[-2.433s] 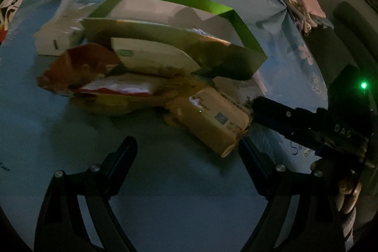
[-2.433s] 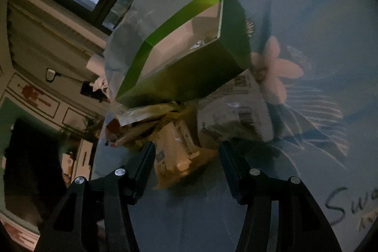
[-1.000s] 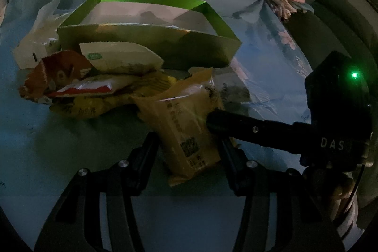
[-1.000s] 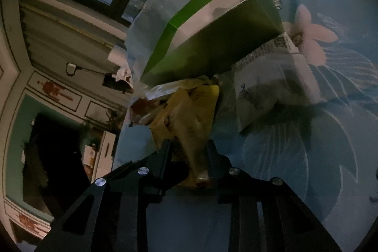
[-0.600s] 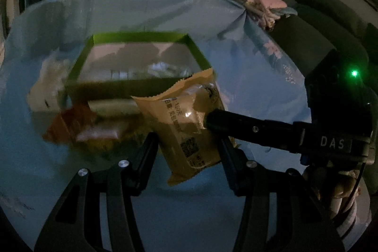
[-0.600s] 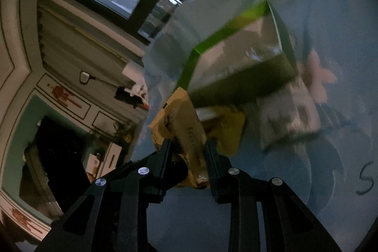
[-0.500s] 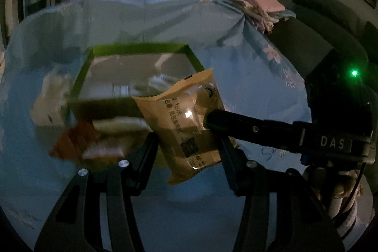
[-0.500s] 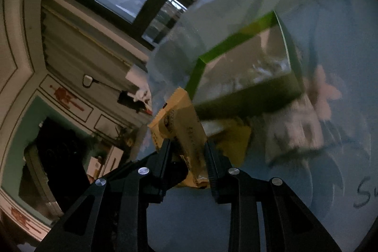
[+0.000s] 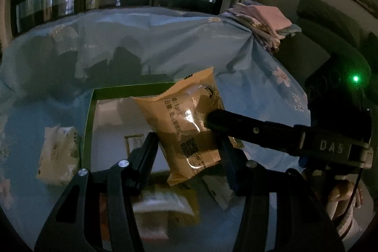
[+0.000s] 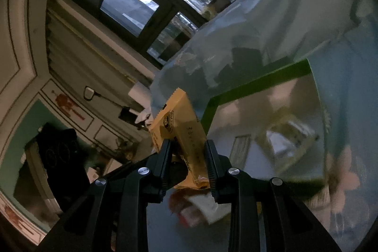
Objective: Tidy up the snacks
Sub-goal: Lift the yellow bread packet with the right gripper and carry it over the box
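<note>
A blue flowered cloth (image 9: 165, 39) covers the counter. On it sits an open green box (image 9: 88, 124), a few packets lying blurred on its pale floor. A white packet (image 9: 57, 152) lies on the cloth just left of the box, and a heap of snacks (image 9: 163, 204) lies in front of it. Both grippers hold one yellow packet (image 9: 189, 124) in the air over the box's near right corner. The left gripper (image 9: 189, 157) has its jaws clenched on the packet's lower half. The right gripper (image 10: 187, 155) comes in from the side, its jaws clamped across the packet's middle.
</note>
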A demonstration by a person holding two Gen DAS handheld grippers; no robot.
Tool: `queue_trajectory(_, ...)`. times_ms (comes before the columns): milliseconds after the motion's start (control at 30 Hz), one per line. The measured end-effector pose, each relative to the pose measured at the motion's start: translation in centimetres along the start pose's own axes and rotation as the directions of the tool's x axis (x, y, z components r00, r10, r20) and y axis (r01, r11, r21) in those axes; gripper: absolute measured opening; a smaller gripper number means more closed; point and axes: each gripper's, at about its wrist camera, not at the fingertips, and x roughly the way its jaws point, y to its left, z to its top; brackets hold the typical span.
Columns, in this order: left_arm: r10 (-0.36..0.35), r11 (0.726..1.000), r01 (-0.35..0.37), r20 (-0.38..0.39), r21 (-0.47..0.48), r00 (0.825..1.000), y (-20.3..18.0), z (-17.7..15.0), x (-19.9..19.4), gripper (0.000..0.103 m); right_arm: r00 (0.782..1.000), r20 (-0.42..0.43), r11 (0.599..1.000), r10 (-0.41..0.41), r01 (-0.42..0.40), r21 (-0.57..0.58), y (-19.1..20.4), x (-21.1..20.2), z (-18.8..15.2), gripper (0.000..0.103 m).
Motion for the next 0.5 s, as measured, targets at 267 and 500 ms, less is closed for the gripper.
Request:
queue_trajectory(267,-0.005,0.998,-0.002,-0.092,-0.07,0.996,3.7,0.6,4.6,0.053,0.996,-0.075,0.998,-0.05,0.054,0.041,-3.0,5.4,1.4,0.03)
queue_trajectory(500,0.018,0.994,-0.036,-0.174,-0.102,0.985,5.2,-0.3,7.5,0.053,0.983,-0.145,0.991,-0.112,0.121,0.055,-5.0,8.9,1.0,0.03)
